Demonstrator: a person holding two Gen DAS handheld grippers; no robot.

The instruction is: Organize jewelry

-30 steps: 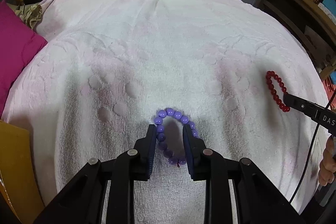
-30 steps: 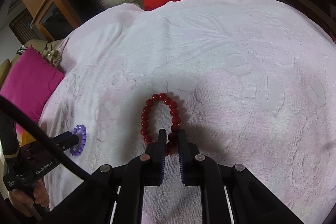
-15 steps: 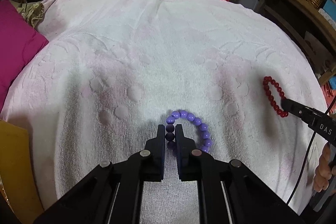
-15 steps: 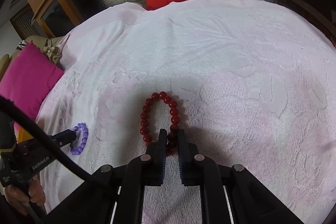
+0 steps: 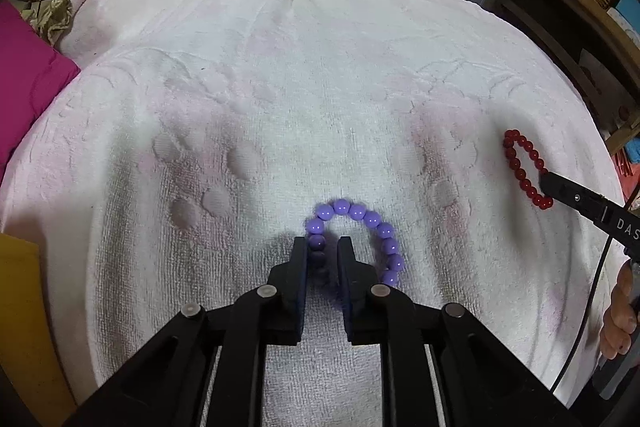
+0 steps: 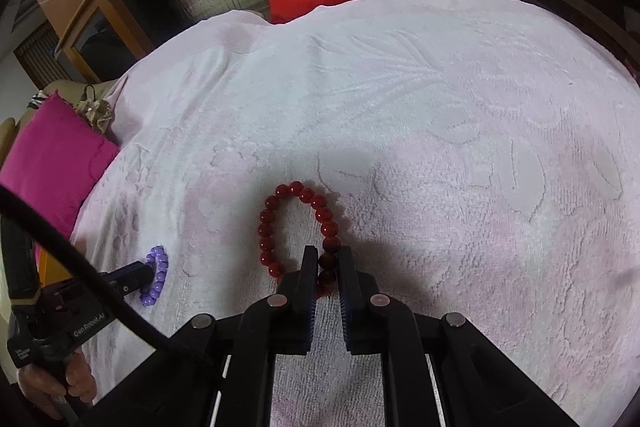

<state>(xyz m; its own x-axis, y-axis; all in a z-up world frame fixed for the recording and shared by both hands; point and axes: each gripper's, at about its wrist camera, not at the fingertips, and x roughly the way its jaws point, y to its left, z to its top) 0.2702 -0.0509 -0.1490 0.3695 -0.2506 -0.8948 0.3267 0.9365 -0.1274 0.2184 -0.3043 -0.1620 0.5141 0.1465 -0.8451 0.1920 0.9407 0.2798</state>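
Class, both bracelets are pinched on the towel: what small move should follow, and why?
Probably lift both straight up. The left hand-held gripper is shut on the purple bracelet, the right hand-held gripper on the red bracelet, and both loops lie on the towel.

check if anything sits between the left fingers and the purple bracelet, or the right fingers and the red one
Nothing visible does. The left gripper is already closed on one side of the purple bracelet, and the right gripper is closed on the red bracelet. Both bracelets lie on the white towel, with only bare cloth around them.
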